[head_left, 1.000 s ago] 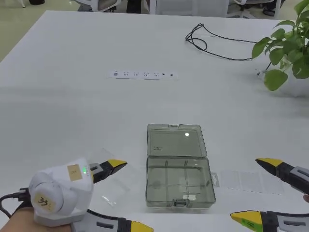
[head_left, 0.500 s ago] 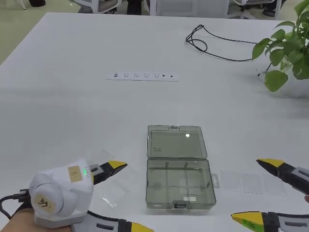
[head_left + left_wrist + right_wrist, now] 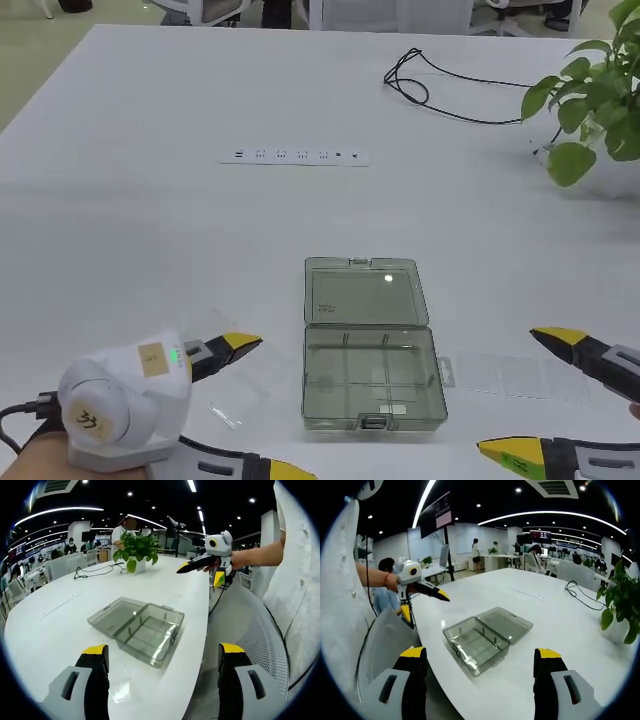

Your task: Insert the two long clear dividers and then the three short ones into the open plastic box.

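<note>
Dividers [image 3: 490, 372] at table [image 3: 150, 230] front edge: we judge light, slippery (lying flat); pinch edge. Left gripper [image 3: 268, 405], right gripper [image 3: 520, 392] gape, empty.

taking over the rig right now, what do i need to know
Grippers: left gripper open and empty, to the left of the box; right gripper open and empty, to its right.
Things: the box sits open on the table, lid flat behind the base. Clear dividers lie flat on the table, some left of the box, some right.
Done: cannot tell; faint lines in the base may be dividers or moulding.
Left: pick up and insert the loose dividers, long ones first.
</note>
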